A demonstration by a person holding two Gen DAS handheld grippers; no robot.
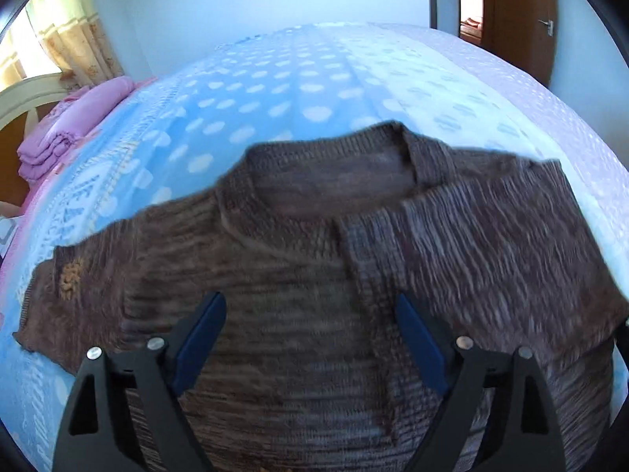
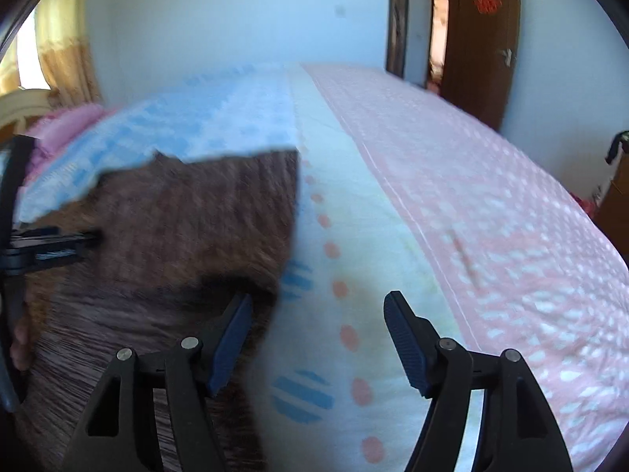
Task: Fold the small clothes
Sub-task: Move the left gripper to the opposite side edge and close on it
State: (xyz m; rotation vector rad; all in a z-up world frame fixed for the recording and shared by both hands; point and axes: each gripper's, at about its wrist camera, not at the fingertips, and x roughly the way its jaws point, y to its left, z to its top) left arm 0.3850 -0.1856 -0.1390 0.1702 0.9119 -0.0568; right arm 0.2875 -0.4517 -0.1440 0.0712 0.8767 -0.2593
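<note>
A: Left wrist view has the left gripper (image 1: 310,338) over the sweater (image 1: 334,275), jaws apart, nothing pinched. The sweater lies flat on the bed (image 1: 298,90), collar on its far side.

B: And the right gripper (image 2: 318,338)?

A: Jaws apart too, straddling the sweater's right edge. Close there carelessly and it may pinch the bedcover along with the knit, dragging both and spoiling the fold.
</note>
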